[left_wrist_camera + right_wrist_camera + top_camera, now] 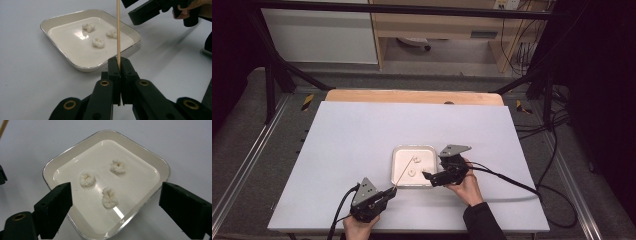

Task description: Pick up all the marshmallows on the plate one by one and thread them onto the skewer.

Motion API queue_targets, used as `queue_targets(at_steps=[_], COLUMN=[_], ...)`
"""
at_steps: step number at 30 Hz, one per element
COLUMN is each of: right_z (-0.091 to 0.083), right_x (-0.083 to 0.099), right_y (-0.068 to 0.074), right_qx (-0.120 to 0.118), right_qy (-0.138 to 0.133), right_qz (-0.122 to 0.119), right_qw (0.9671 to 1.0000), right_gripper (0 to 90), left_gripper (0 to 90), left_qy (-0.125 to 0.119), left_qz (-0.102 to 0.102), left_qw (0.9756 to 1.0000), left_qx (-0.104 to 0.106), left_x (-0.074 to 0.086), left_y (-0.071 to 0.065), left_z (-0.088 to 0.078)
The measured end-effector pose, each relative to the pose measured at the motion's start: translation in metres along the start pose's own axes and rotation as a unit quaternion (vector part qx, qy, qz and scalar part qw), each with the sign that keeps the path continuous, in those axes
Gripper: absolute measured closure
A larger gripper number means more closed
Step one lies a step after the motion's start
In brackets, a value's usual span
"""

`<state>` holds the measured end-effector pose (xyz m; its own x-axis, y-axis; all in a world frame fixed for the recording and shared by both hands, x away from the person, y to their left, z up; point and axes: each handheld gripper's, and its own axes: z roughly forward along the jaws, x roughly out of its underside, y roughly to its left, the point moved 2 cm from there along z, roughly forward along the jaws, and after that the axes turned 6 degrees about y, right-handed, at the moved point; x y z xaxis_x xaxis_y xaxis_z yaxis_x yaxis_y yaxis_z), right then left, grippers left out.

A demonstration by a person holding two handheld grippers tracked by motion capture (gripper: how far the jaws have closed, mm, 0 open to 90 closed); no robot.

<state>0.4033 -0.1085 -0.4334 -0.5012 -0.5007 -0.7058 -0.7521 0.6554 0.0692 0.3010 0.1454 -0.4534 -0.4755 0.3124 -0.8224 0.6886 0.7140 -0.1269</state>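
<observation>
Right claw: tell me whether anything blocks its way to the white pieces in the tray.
Nothing visible does. The right claw hangs open over the near edge of the tray, with the three white pieces lying uncovered just ahead of it. The wooden skewer, clamped in the left claw, reaches over the tray from the other side.

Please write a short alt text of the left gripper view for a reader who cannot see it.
The left gripper, jaws shut, holds a thin wooden skewer upright before a square white tray with three small white puffy pieces. The right gripper is at upper right.
</observation>
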Motion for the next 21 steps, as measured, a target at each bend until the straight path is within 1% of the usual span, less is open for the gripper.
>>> queue_targets(at_steps=[2, 4, 5, 10, 14, 16, 21], right_z=[0.006, 0.012, 0.014, 0.026, 0.031, 0.032, 0.035], right_x=[-0.002, -0.002, -0.002, 0.002, 0.003, 0.003, 0.006], right_y=[0.002, 0.001, 0.001, -0.002, -0.001, -0.001, -0.001], right_qx=[-0.004, -0.012, -0.013, -0.014, -0.022, -0.021, -0.022], right_qy=[0.004, 0.002, 0.006, 0.018, 0.014, 0.014, 0.025], right_qz=[-0.004, -0.004, 0.0, -0.009, -0.013, -0.017, -0.031], right_qw=[1.0, 0.9999, 0.9999, 0.9997, 0.9996, 0.9995, 0.999], right_gripper=[14.7, 18.7, 20.4, 34.1, 42.9, 46.7, 57.1], left_gripper=[87.8, 87.8, 87.8, 87.8, 87.8, 87.8, 87.8], left_qy=[-0.001, 0.001, 0.0, -0.003, -0.007, -0.008, -0.009], left_qz=[-0.003, -0.005, -0.006, -0.008, -0.009, -0.01, -0.016], left_qw=[1.0, 1.0, 1.0, 1.0, 0.9999, 0.9999, 0.9998], left_qx=[0.0, 0.001, 0.002, 0.004, 0.004, 0.004, 0.008], left_x=[0.002, 0.004, 0.005, 0.007, 0.008, 0.009, 0.011], left_y=[0.0, 0.001, 0.001, 0.001, 0.0, 0.0, 0.0], left_z=[0.0, 0.0, 0.0, -0.001, -0.001, 0.0, 0.002])
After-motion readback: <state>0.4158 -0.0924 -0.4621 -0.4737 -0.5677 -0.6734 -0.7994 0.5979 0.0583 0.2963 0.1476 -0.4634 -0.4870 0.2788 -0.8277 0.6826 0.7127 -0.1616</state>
